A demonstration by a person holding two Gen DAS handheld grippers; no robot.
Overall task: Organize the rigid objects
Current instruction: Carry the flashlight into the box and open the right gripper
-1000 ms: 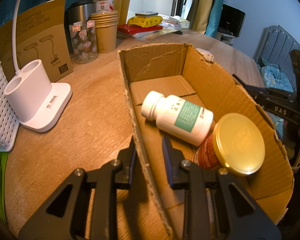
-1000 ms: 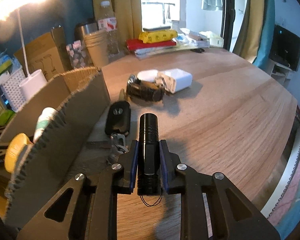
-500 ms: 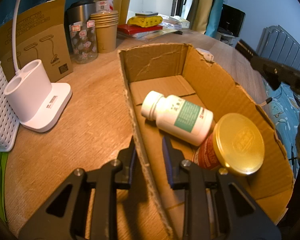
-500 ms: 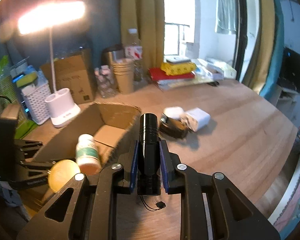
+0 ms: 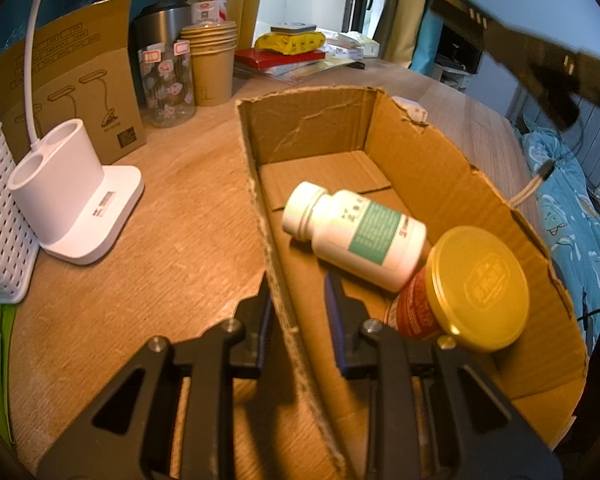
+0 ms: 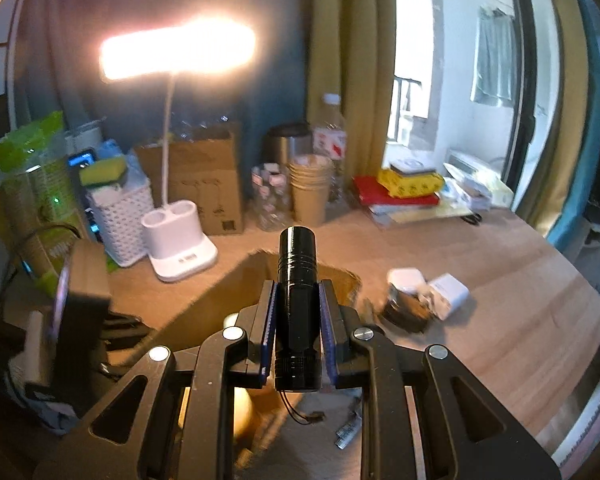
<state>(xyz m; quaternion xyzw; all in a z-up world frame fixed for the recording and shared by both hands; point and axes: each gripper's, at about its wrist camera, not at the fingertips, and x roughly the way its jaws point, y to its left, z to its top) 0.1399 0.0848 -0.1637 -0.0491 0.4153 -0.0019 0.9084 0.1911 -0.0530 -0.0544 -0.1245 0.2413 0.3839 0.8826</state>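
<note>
An open cardboard box (image 5: 452,184) lies on the wooden table. In it lie a white pill bottle (image 5: 356,234) with a green label and a red jar with a gold lid (image 5: 476,290). My left gripper (image 5: 298,304) is shut on the box's left wall, one finger outside and one inside. My right gripper (image 6: 298,304) is shut on a black flashlight (image 6: 297,304) and holds it high above the box (image 6: 228,292). The right gripper also shows at the upper right of the left wrist view (image 5: 540,72).
A white lamp base (image 5: 76,200), a white basket (image 5: 0,232), a lamp carton (image 5: 72,92), paper cups (image 5: 212,64) and bottles stand at the back left. A dark watch (image 6: 406,312), white chargers (image 6: 448,290) and small loose items (image 6: 348,434) lie right of the box.
My right gripper has risen with the flashlight and swung over the box. The left gripper and the box have not moved.
</note>
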